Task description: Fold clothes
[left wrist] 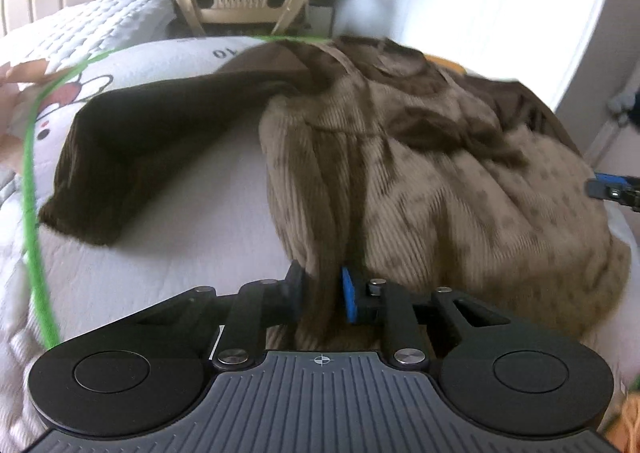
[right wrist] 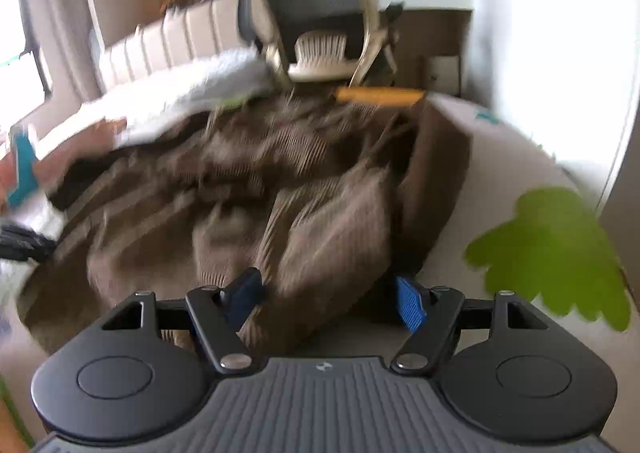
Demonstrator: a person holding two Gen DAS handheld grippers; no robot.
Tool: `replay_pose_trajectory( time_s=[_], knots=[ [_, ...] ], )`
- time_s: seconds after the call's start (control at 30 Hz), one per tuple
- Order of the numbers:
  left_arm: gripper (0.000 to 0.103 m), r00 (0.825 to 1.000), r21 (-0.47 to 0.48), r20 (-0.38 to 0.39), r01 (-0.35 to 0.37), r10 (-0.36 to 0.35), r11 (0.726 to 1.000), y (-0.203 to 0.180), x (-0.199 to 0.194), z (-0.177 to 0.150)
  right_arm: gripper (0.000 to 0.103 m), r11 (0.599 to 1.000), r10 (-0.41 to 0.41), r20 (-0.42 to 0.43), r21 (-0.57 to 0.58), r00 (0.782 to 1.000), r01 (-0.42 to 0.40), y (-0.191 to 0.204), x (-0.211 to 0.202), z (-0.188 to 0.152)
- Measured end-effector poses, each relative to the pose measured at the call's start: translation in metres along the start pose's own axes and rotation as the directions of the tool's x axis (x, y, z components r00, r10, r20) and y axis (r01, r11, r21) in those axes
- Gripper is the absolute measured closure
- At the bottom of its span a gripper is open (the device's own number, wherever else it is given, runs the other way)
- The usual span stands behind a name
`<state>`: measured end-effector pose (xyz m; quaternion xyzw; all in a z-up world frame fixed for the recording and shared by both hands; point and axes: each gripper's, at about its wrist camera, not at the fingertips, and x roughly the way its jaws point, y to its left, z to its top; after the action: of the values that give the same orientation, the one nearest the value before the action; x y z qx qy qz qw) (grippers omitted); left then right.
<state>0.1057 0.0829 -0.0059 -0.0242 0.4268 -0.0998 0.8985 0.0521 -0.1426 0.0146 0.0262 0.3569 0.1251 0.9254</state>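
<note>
Left gripper (left wrist: 320, 293) clamped on sweater (left wrist: 420, 181) hem; right gripper (right wrist: 324, 299) agape, astride a near fold, unpinched. Best closed before lifting.

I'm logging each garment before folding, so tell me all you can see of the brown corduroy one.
The brown corduroy garment looks ribbed, tan with small dark specks, plus a plain dark brown sleeve-like part. It lies crumpled, unfolded, on the white quilted bed. The left tongs pinch a bunched fold at its near edge; the right tongs stand open around another fold.
</note>
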Motion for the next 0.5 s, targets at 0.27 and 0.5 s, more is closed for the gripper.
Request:
replay_pose_trajectory(
  time_s=[0.27,0.5],
  knots=[
    [0.082,0.999,0.006,-0.016,0.030,-0.029,1.000,-0.009,-0.020,-0.029,0.092,0.992,0.079,-0.051,-0.090,0.996,-0.083,0.033,-0.023,-0.023],
    [0.081,0.991,0.048,-0.077,0.117,-0.113,0.992,-0.024,-0.046,-0.055,0.081,0.987,0.094,-0.043,-0.126,0.995,-0.099,0.021,-0.073,-0.032]
  ],
)
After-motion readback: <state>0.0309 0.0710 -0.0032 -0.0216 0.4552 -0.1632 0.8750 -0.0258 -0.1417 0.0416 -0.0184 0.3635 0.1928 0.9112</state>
